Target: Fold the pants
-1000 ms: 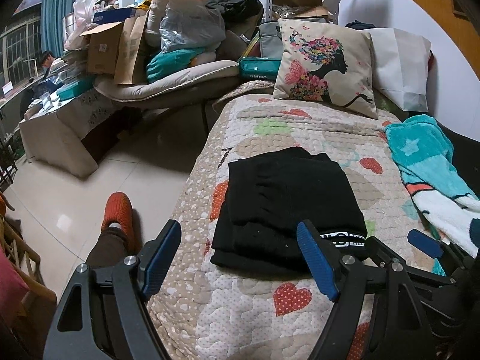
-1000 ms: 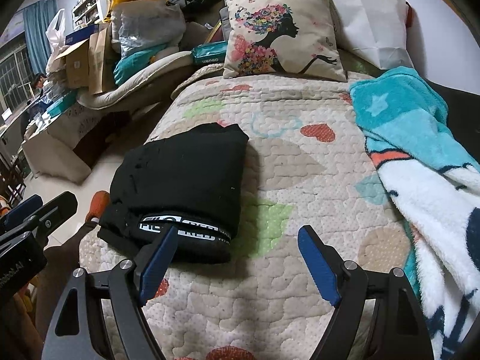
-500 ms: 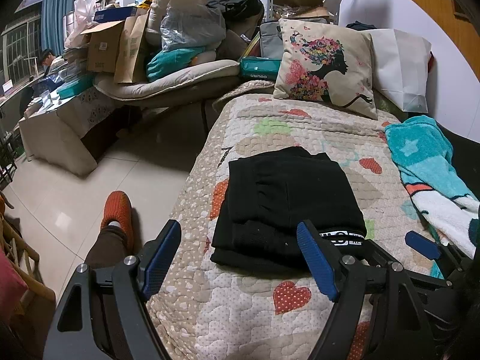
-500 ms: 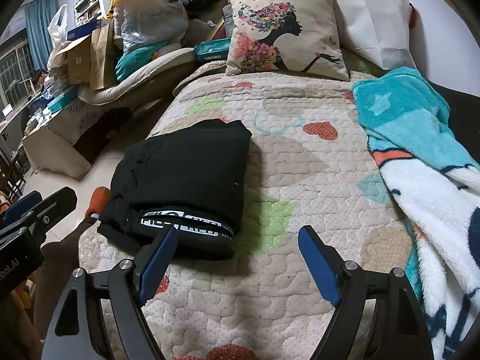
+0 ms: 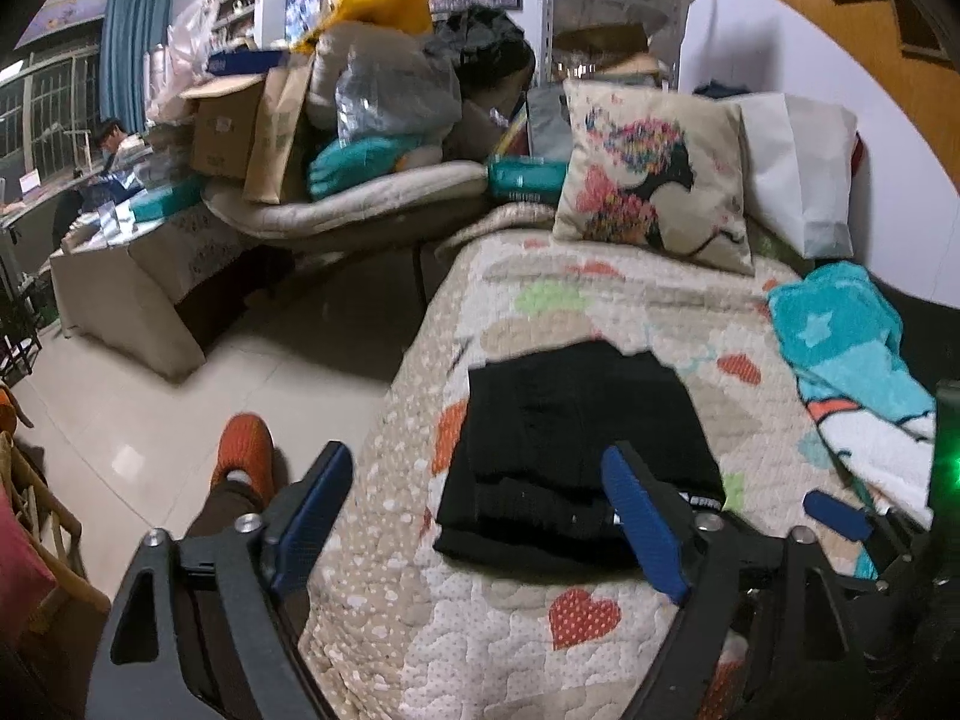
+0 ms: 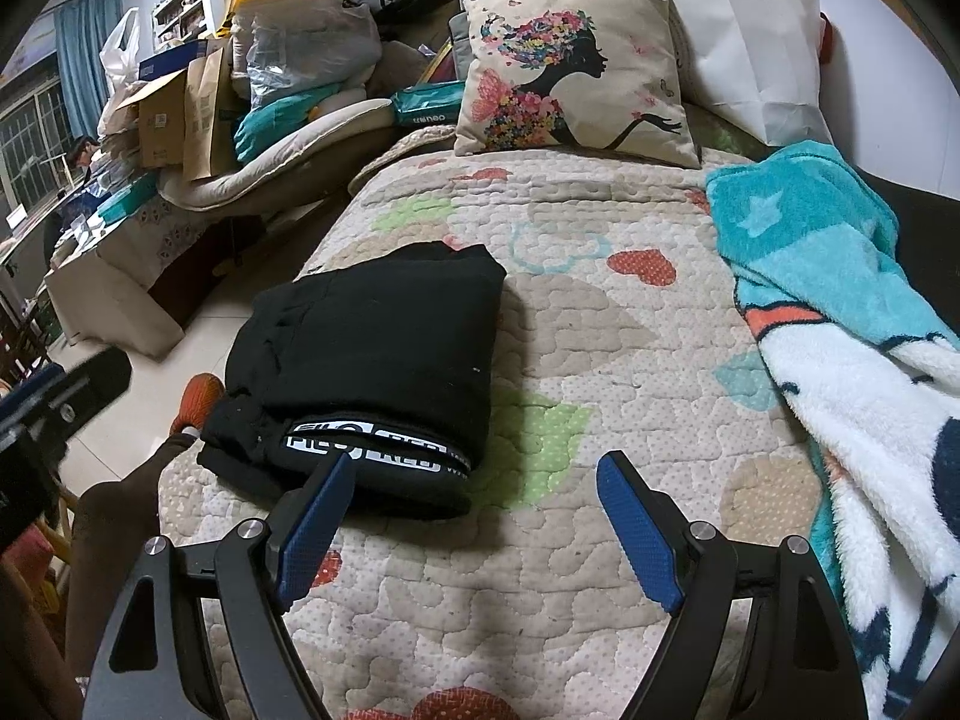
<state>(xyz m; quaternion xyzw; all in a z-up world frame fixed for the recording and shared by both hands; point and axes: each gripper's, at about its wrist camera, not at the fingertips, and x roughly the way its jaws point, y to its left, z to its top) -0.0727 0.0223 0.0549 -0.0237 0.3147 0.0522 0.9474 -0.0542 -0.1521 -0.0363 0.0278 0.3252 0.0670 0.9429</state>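
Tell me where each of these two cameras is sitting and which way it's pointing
Left wrist: rides the left gripper, jaws opening, empty; looks down the bed's left edge at the folded black pants; leg and orange slipper show.
Right wrist: rides the open right gripper; faces up the quilt toward the pillow.
Shared: pants, pillow, teal blanket; each catches the other gripper at its edge.
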